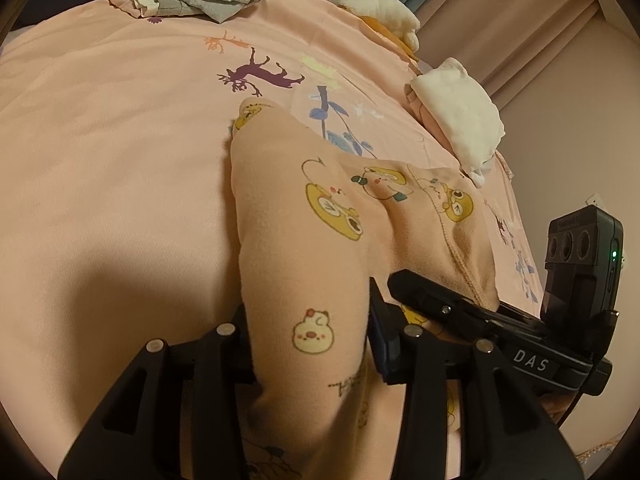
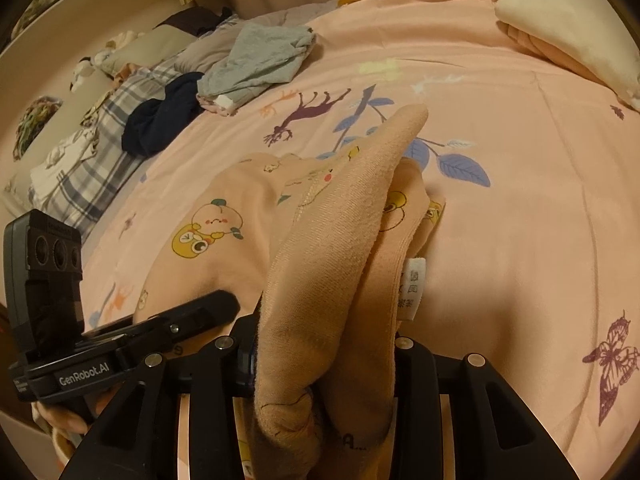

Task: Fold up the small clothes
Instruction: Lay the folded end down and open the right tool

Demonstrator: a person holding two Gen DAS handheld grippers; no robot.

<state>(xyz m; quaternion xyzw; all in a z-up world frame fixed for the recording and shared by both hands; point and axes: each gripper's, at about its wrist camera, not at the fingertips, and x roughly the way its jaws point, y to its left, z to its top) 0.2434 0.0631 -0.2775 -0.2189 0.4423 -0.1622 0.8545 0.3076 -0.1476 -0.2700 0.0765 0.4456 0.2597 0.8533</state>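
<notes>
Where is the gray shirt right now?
The gray shirt lies crumpled at the far end of the pink bedsheet, upper left in the right wrist view, beside a dark navy garment and far from both claws.

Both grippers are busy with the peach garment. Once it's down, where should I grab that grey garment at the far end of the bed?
Probably the grey garment by its near loose edge, approached from the open bedspread side. It lies crumpled on other clothes, beside the dark navy garment, so a low pinch at that overhanging edge should lift it alone.
</notes>
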